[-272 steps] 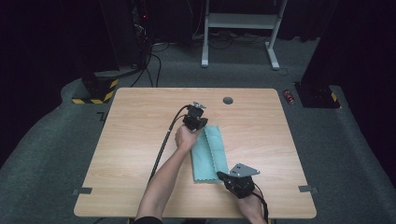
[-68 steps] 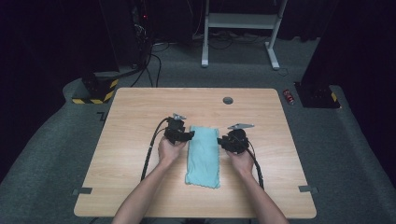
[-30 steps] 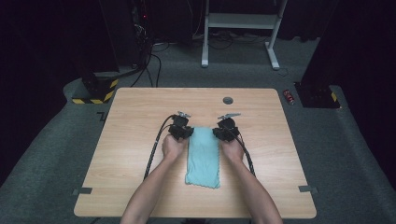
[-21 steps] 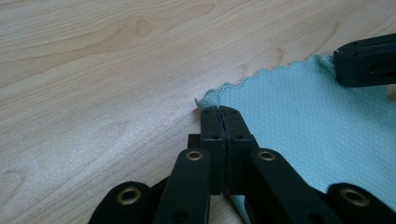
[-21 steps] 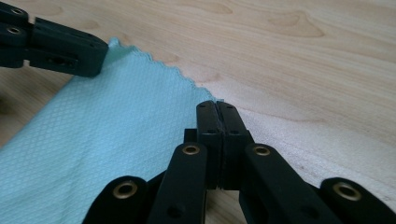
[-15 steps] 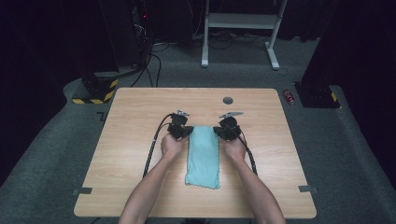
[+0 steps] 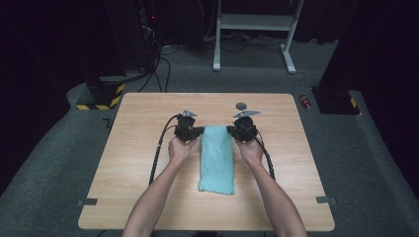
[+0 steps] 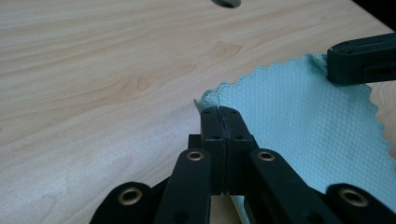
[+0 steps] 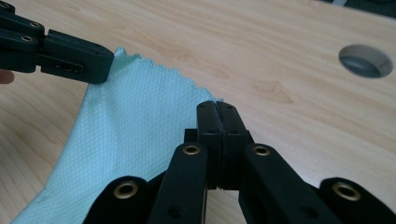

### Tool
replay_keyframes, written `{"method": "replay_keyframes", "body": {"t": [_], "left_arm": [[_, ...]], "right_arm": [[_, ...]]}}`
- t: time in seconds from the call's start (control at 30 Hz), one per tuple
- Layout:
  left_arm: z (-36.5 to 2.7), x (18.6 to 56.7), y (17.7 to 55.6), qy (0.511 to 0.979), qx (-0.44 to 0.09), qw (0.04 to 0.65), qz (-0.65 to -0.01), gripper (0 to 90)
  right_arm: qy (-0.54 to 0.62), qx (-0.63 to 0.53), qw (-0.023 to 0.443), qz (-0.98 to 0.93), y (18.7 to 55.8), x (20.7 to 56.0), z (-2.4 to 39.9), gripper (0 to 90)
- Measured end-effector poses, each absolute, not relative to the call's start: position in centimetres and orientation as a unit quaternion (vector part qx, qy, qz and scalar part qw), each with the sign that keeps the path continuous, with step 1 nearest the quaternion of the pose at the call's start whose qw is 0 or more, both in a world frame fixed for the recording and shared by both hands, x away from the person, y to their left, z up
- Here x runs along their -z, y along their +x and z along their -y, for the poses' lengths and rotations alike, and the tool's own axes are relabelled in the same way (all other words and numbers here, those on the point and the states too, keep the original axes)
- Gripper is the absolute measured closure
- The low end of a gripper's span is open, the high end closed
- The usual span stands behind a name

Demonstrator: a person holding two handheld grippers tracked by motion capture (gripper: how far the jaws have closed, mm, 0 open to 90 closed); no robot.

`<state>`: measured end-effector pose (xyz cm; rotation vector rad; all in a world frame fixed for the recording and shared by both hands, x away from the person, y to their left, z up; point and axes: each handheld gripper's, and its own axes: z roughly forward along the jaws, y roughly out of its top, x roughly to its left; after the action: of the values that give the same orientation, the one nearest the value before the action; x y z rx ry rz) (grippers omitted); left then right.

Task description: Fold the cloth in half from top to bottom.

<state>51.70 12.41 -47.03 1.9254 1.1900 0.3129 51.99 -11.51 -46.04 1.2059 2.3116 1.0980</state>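
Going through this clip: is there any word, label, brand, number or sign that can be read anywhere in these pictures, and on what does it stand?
No text can be read in any view.
The cloth, the table and both grippers, left and right, carry no visible lettering.
The yellow-and-black striped base on the floor is a hazard pattern without words.
The small red thing on the floor is too small to tell whether it bears a label.

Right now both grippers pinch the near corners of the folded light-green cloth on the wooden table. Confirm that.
Wrong in one respect: the left gripper and right gripper pinch the far corners of the folded light-green cloth, as the high view shows.
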Motion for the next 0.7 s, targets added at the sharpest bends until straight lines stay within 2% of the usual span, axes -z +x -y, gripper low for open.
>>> {"method": "replay_keyframes", "body": {"t": [0.33,0.7], "left_arm": [[-12.2,45.8,51.4,0.771,-0.136,0.423,-0.456,89.5],[-11.8,46.1,50.2,0.787,-0.136,0.419,-0.433,89.5]], "right_arm": [[0.411,-0.401,0.163,-0.802,52.1,44.7,12.0,89.8],[0.399,-0.401,0.157,-0.809,50.6,45.7,12.7,89.8]]}}
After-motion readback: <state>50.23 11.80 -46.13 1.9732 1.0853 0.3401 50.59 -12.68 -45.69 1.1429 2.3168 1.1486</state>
